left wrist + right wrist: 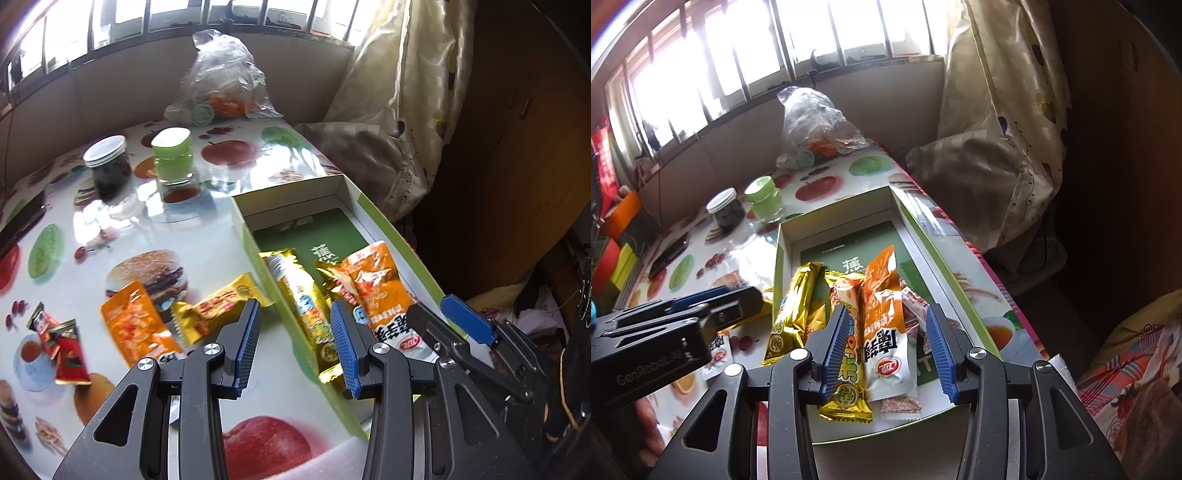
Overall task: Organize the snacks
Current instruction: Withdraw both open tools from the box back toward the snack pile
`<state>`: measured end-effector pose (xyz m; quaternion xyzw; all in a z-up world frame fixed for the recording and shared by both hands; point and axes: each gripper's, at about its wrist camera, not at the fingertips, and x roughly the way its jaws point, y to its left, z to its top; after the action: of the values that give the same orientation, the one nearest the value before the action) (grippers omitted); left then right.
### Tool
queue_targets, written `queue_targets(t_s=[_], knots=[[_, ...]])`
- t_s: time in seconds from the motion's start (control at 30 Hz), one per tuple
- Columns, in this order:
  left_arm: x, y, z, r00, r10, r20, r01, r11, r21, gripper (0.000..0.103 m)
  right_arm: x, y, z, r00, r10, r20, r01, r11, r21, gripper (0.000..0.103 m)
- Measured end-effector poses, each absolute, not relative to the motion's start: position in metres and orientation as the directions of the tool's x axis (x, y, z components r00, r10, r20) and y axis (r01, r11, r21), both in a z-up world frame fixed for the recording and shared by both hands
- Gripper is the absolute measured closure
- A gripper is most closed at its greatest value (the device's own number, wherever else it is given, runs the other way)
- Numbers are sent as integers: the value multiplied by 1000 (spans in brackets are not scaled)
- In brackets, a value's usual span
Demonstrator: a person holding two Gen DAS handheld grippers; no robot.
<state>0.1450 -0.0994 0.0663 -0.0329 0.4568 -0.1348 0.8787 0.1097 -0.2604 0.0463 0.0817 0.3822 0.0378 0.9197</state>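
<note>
Your left gripper [295,325] is released: both blue-ribbed fingers [247,339] stand well apart, and nothing lies between them. It hovers above the near left wall of the green-rimmed box [266,258], one finger over the table, the other over the box interior. Your right gripper [890,343] is likewise spread wide and empty, poised over the near end of the box [783,240].

Between and just beyond your right fingers lie the boxed snacks: an orange-and-white packet [884,317] flanked on its left by a gold bar with a white centre [846,354]. Farther left, a second gold bar [796,306] leans against the left wall. To the right of the orange packet, small red-and-white sachets [912,299] show partly, overlapped by it.

Seen from the left wrist, the gold bar [303,306] lies just ahead of the right finger, and the orange-and-white packet [376,291] lies right of it, both inside the box.

Left of your left gripper, outside the box on the printed tablecloth [92,236], rest a gold candy wrapper [218,306] just beside the left finger, an orange snack packet [136,317] farther left, and two red sachets [61,336] well apart at the far left.

Beyond both grippers stand a dark jar with a white lid [109,162], a green-lidded jar [171,155] and a clear plastic bag [221,77].
</note>
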Motion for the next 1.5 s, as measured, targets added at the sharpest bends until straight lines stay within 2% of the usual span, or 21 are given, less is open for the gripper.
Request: queue_targets(t_s=[0.53,1.1,1.5], knots=[[110,-63,77,615,-165,-771,135,985,-103,62,95,-238,55,718,149,-680,-36,984,177,59],[87,-27,75,625,-120,-771,63,993,-103,62,85,-213,68,736,180,-653,-92,982,168,58],[80,27,57,607,-65,-792,-64,989,-130,62,92,-166,63,710,257,-656,-204,966,157,58]])
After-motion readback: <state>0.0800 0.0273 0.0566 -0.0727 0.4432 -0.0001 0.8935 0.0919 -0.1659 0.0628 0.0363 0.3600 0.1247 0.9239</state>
